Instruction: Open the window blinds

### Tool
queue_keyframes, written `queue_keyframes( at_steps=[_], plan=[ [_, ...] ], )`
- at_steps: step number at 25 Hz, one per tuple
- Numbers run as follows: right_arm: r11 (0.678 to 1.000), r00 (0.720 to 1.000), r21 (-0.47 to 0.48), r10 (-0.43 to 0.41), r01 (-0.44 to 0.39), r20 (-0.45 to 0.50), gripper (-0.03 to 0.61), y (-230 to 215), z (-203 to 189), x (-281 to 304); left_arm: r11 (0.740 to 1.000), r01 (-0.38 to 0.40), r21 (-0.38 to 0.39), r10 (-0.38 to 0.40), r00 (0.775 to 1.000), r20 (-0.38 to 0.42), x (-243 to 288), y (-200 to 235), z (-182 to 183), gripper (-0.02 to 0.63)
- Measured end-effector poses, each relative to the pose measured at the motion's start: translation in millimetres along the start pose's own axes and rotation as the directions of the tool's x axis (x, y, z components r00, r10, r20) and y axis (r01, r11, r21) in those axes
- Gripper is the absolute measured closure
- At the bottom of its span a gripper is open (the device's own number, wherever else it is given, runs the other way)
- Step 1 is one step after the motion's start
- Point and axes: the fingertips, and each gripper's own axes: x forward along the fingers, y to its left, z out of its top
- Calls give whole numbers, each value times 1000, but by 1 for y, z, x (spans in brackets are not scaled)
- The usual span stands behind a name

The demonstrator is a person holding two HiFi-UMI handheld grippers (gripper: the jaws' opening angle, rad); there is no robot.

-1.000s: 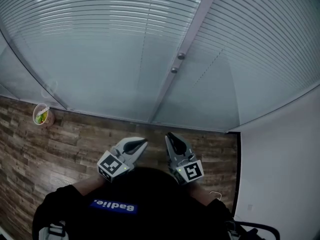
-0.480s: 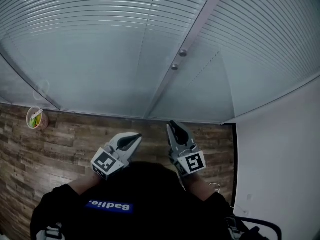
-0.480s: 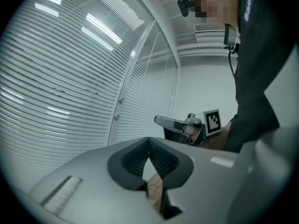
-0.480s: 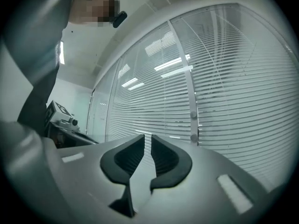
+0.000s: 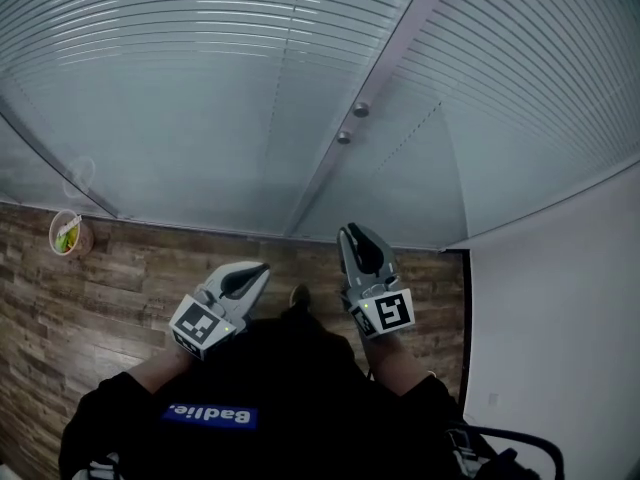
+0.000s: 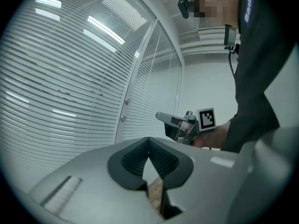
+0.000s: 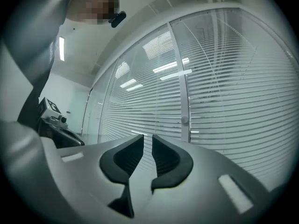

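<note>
I hold both grippers level, facing the blinds [image 5: 200, 78], which hang lowered behind glass. My left gripper [image 5: 247, 278] is clenched, empty. My right gripper [image 5: 360, 240] has just been opening, its jaws slightly apart with nothing between.

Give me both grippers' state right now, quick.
Left gripper: shut, tips together, nothing held.
Right gripper: slightly open, jaws have just been opening, nothing between them.
</note>
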Motion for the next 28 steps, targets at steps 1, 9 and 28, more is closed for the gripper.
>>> queue_keyframes(
  at_steps=[1, 9, 28],
  plan=[
    [1000, 1000, -2, 4, -4, 1, 520, -3, 0, 3, 1000, -12, 0, 12, 1000, 6, 1, 2, 2, 615],
    [998, 999, -58, 39, -38, 29, 517, -28, 11, 24, 999, -48, 24, 48, 999, 16, 24, 11, 9, 615],
    [986, 995, -141, 96, -91, 24, 506, -63, 15, 73, 993, -115, 26, 115, 993, -10, 49, 28, 9, 614]
  ],
)
